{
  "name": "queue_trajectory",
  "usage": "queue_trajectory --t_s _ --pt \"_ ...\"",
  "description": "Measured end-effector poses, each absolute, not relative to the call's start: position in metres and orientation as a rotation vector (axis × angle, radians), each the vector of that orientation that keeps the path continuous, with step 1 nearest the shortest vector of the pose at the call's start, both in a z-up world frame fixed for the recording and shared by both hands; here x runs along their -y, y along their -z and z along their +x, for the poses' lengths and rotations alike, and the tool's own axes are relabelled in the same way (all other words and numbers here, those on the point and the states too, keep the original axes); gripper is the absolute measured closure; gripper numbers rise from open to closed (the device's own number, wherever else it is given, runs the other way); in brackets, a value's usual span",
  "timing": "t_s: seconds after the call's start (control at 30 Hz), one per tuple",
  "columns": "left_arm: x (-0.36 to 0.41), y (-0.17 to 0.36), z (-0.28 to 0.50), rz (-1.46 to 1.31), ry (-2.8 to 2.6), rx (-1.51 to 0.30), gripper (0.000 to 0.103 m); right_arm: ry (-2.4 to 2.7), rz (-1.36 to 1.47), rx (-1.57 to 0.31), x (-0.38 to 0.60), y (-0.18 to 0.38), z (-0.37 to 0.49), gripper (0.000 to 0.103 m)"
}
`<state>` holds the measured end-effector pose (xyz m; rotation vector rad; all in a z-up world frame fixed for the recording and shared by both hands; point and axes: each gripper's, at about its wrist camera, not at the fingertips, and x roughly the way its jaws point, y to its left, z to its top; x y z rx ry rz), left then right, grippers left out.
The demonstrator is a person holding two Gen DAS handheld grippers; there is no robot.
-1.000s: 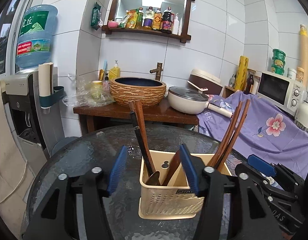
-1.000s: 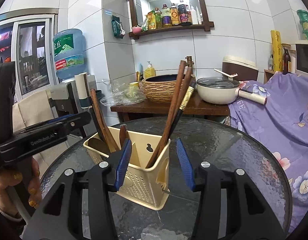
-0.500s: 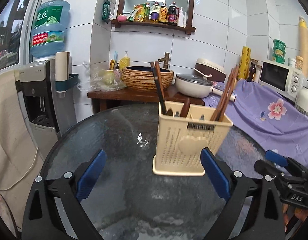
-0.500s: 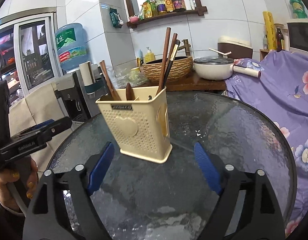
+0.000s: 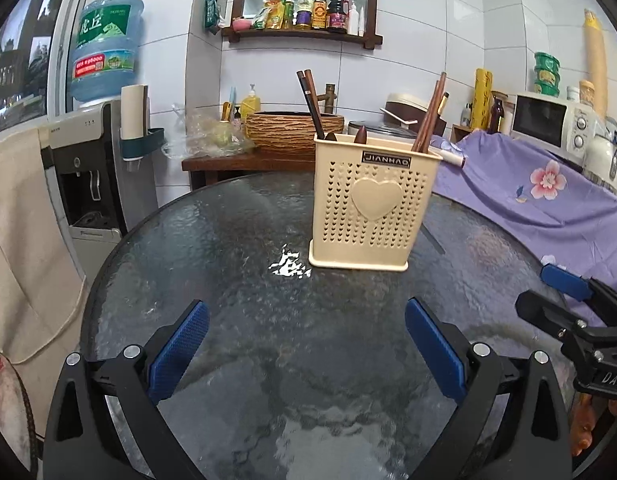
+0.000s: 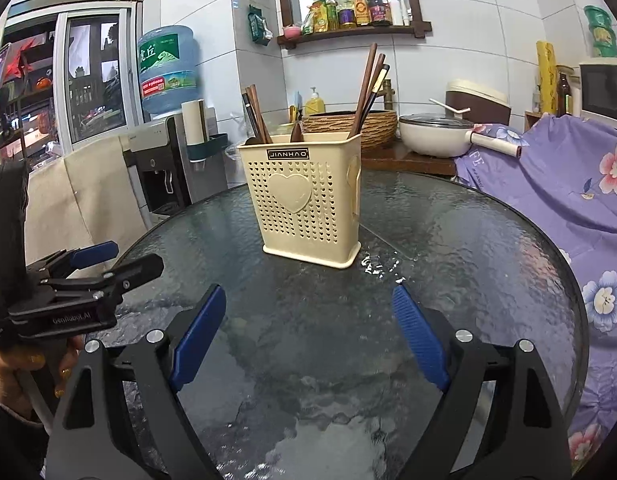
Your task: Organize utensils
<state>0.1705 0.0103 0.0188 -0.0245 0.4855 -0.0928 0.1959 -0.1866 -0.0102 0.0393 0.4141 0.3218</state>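
Observation:
A cream perforated utensil holder (image 5: 372, 204) with a heart on its front stands upright on the round glass table (image 5: 236, 320); it also shows in the right wrist view (image 6: 308, 208). Dark wooden chopsticks (image 5: 310, 104) lean in its left part, another bundle (image 5: 430, 114) in its right part, and wooden spoon ends (image 5: 361, 135) show in between. My left gripper (image 5: 306, 344) is open and empty, well in front of the holder. My right gripper (image 6: 308, 340) is open and empty, also in front of it.
A water dispenser (image 5: 96, 152) stands at the left. A wooden counter with a woven basin (image 5: 294, 130) and a pan (image 6: 432, 134) is behind the table. Purple floral cloth (image 5: 540, 196) and a microwave (image 5: 556, 124) are at the right. The other gripper shows at each view's edge (image 6: 68, 296).
Both grippers have pulled back from the holder and opened wide. The holder now stands free on the table, farther away in both views.

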Motion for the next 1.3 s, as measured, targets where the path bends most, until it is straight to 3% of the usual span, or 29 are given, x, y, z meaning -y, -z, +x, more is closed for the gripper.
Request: queue_trajectory --t_s 0.37,0.83,1.3 --pt "-0.009 -0.001 0.099 -0.014 0.079 -0.433 0.006 -0.262 0.062 -0.282 0.184 0.024 0.101 0.006" --pt "-0.013 -0.005 0.042 -0.014 0.087 -0.373 0.006 -0.255 0.038 -0.257 0.184 0.025 0.051 0.006" --pt "-0.014 -0.005 0.034 -0.020 0.073 -0.376 0.006 -0.244 0.028 -0.282 0.180 0.027 0.053 0.006"
